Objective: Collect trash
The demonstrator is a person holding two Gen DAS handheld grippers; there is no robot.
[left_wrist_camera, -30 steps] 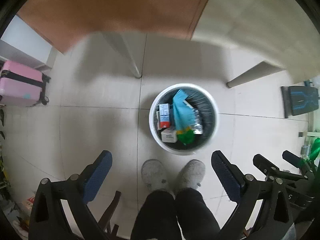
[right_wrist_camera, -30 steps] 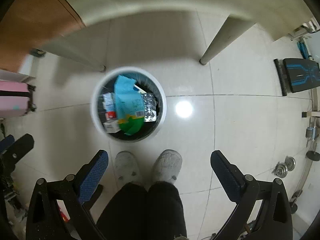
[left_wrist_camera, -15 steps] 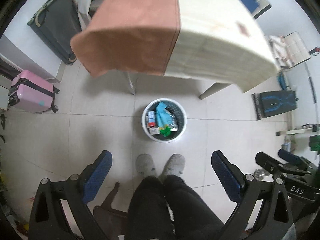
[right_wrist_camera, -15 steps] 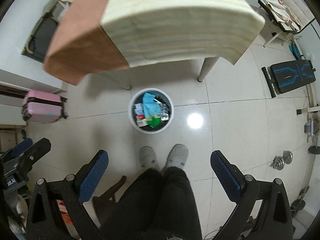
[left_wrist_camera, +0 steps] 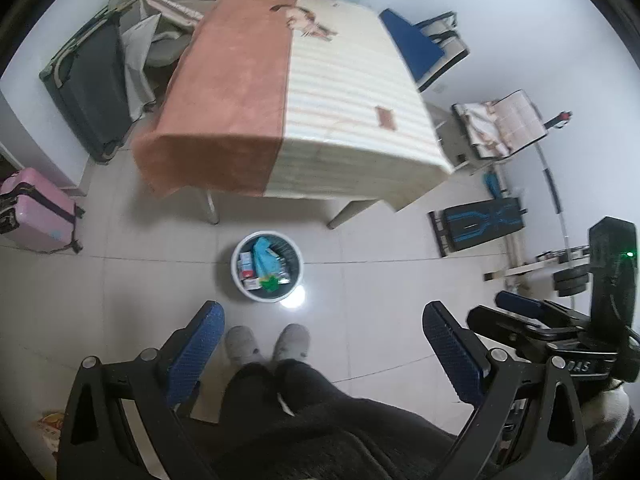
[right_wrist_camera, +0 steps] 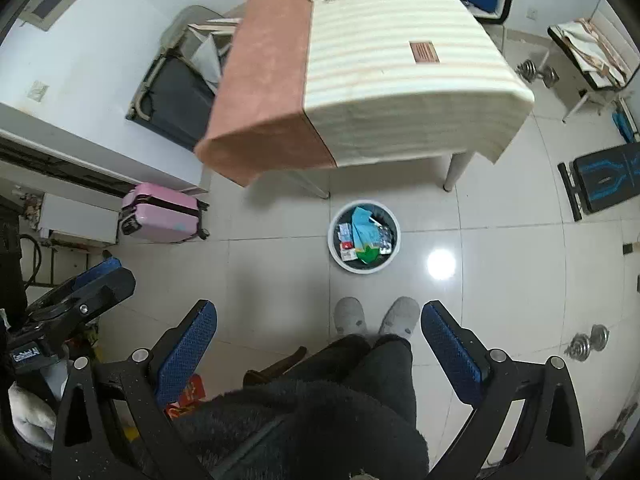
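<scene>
A white round trash bin stands on the tiled floor in front of the table; it also shows in the right wrist view. It holds trash: a blue packet, small boxes and a green wrapper. My left gripper is open and empty, held high above the floor near the person's feet. My right gripper is open and empty, at about the same height. Each gripper shows at the edge of the other's view.
A table with a brown and cream striped cloth stands behind the bin, with litter at its far end. A pink suitcase and a dark case stand left. A black bench, chairs and dumbbells are right.
Both grippers have risen well away from the bin, which now looks small and far below. The table top has come into view. Both grippers stayed open.
</scene>
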